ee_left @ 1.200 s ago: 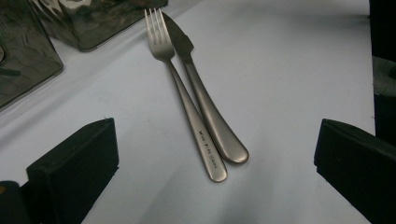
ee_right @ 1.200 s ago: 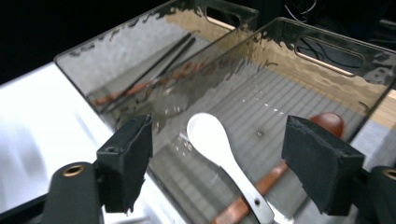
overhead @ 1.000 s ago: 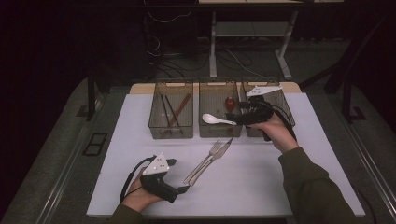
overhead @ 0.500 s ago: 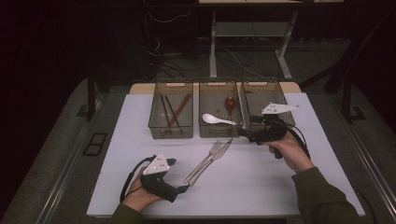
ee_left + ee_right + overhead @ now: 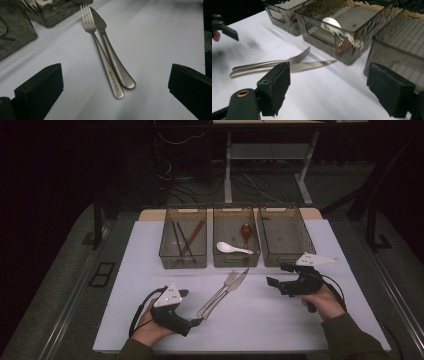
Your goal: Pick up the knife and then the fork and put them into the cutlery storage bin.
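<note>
Between my right gripper [image 5: 272, 281] jaws there is nothing but white surface [image 5: 280, 320]; they stand wide and empty, aimed toward the stainless steel fork [image 5: 220, 292] and the serrated steel table knife [image 5: 231, 289], which lie side by side, touching along their handles, in the middle of the surface just in front of the three smoked-plastic bins [image 5: 236, 261]. My left gripper [image 5: 196, 321] rests near the handle ends, also wide open, holding nothing. I judge both pieces stiff, fairly light and slick, lying too flat to pinch easily; the thicker rounded handle end looks the best place to take hold, one piece at a time. The middle bin holds a white ceramic spoon [image 5: 232, 248]; the left one holds dark chopsticks [image 5: 183, 240].
</note>
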A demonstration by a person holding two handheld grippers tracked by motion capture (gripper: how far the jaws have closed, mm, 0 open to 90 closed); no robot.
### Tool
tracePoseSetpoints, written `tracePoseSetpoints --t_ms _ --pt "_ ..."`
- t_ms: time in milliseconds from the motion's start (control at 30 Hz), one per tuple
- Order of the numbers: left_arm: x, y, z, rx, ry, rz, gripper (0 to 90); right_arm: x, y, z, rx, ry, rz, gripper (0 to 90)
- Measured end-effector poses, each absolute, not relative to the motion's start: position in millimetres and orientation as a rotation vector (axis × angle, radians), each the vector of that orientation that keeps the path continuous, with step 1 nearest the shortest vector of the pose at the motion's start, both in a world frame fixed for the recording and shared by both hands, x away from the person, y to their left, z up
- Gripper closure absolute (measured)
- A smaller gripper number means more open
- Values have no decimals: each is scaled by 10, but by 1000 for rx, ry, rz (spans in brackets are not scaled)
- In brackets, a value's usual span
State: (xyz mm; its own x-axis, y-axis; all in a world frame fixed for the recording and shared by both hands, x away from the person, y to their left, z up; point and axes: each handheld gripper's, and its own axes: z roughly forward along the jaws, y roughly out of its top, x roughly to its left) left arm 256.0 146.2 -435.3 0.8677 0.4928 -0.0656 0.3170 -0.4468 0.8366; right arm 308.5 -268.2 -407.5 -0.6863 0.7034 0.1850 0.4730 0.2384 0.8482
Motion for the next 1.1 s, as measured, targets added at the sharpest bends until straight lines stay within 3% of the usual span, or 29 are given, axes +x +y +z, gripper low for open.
tracePoseSetpoints --t_ms 633,1100 --pt "2602 1482 -4322 2087 649 273 0 2636 -2992 -4387 1082 2305 1350 187" --pt "2857 1293 -4215 2065 755 308 297 2643 -3013 -4395 1099 2291 1344 187"
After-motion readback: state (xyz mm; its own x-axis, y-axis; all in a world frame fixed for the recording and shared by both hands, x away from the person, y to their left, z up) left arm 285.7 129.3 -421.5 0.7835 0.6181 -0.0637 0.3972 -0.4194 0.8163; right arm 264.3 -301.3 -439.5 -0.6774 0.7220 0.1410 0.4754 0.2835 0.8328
